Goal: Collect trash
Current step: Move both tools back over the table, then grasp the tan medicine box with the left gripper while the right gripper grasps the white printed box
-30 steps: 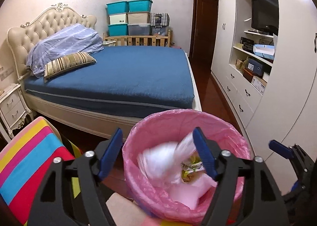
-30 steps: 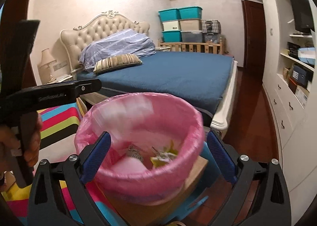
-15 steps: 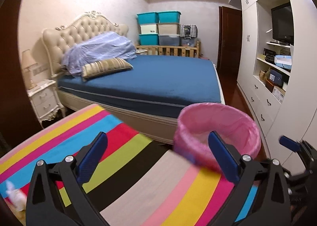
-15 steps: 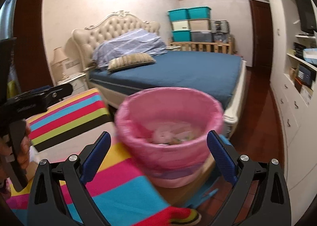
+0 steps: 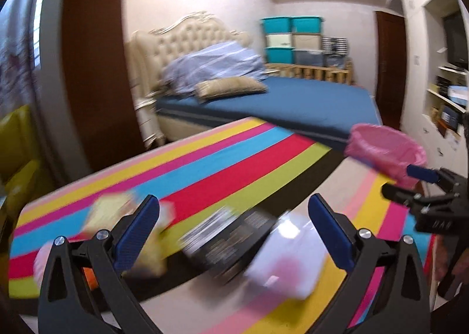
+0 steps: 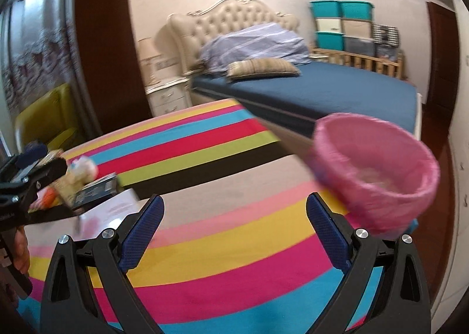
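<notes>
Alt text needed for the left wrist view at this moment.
The open, empty left gripper points at blurred litter on a striped tablecloth: a dark booklet, a white packet and yellowish scraps. A pink-lined bin stands far right, a blue bed behind.

A lived-in bedroom in a home.

A double bed [image 6: 337, 90] with a dark blue cover and a cream tufted headboard [image 6: 231, 20] stands against the far wall, with a rumpled striped duvet [image 6: 255, 44] and a striped pillow [image 6: 262, 67] at its head. A white nightstand [image 6: 167, 96] with a lamp [image 6: 148, 48] sits beside it. Teal and grey storage bins [image 6: 341, 25] are stacked in the far corner behind a low wooden railing [image 6: 360, 60]. White built-in cupboards with open shelves [image 5: 445, 99] and a television [image 5: 455, 41] line the right wall, next to a dark wooden door [image 5: 390, 67]. A surface under a bright striped cloth [image 6: 222, 211] fills the foreground, with a pink-lined waste bin [image 6: 378, 170] at its edge.
</notes>
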Demonstrator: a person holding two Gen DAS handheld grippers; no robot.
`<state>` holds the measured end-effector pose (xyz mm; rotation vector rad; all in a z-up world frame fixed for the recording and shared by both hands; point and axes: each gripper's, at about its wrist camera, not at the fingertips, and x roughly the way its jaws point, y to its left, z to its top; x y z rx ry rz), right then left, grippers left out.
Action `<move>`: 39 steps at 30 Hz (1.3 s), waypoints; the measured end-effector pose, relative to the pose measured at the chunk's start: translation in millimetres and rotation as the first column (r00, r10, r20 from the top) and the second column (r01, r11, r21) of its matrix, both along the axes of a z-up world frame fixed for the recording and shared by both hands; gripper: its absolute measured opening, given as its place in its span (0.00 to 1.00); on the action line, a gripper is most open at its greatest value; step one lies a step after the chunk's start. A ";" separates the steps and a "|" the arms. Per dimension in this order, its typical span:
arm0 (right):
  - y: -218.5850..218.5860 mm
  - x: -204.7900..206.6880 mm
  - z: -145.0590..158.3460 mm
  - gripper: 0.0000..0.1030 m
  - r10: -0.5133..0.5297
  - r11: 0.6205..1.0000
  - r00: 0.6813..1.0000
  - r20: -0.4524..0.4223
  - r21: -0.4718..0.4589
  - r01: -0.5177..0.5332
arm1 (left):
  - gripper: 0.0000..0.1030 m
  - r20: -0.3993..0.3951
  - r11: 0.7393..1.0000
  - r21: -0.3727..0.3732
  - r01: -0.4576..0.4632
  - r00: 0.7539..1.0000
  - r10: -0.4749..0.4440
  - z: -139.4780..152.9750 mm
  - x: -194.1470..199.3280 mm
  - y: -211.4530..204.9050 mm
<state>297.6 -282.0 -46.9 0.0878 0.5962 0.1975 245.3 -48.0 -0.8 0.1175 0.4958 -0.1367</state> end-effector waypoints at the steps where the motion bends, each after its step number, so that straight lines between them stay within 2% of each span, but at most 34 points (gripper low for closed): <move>1: 6.6 -1.2 -0.9 0.89 0.012 1.000 1.000 -0.007 0.001 -0.012 | 0.96 -0.014 1.000 -0.003 -0.029 0.999 0.029 -5.2 -7.1 15.0; 6: 47.1 -8.0 -9.0 0.89 0.093 0.995 0.994 -0.060 -0.021 -0.094 | 0.96 -0.058 0.992 -0.014 -0.122 0.991 0.121 -20.5 -23.6 61.8; 10: 72.0 -18.6 -14.9 0.89 0.146 0.988 0.985 -0.087 -0.042 -0.150 | 0.96 -0.054 0.985 -0.031 -0.171 0.984 0.169 -22.5 -32.5 85.9; 17: 105.9 -22.5 -22.2 0.89 0.175 0.979 0.975 -0.135 -0.082 -0.187 | 0.96 -0.031 0.984 -0.048 -0.170 0.985 0.168 -16.8 -37.5 99.2; 20: 120.2 -18.0 -28.8 0.89 0.170 0.973 0.970 -0.173 -0.127 -0.193 | 0.96 -0.035 0.983 -0.062 -0.171 0.985 0.169 -16.1 -37.0 103.8; 25: 114.1 -7.5 -33.6 0.89 0.143 0.973 0.967 -0.211 -0.149 -0.177 | 0.96 -0.038 0.977 -0.074 -0.201 0.979 0.198 -17.3 -36.9 116.6; 29: 85.0 4.0 -33.1 0.89 0.033 0.981 0.979 -0.203 -0.179 -0.070 | 0.96 -0.056 0.972 -0.084 -0.220 0.975 0.216 -20.8 -33.9 122.8; 32: 41.6 16.2 -33.3 0.89 -0.119 0.985 0.969 -0.215 -0.150 0.087 | 0.96 -0.066 0.972 -0.061 -0.226 0.973 0.222 -22.9 -28.2 120.1; 34: 22.7 20.4 -32.2 0.89 -0.156 0.985 0.961 -0.227 -0.111 0.133 | 0.96 -0.082 0.973 -0.054 -0.224 0.972 0.219 -24.8 -22.2 117.2; 36: 16.5 20.5 -29.4 0.89 -0.154 0.987 0.963 -0.222 -0.085 0.138 | 0.96 -0.096 0.973 -0.059 -0.223 0.972 0.217 -25.5 -17.3 115.7; 39: 32.4 20.3 -26.3 0.89 -0.073 0.996 0.974 -0.216 -0.071 0.059 | 0.96 -0.114 0.973 -0.075 -0.218 0.971 0.209 -26.9 -11.4 113.6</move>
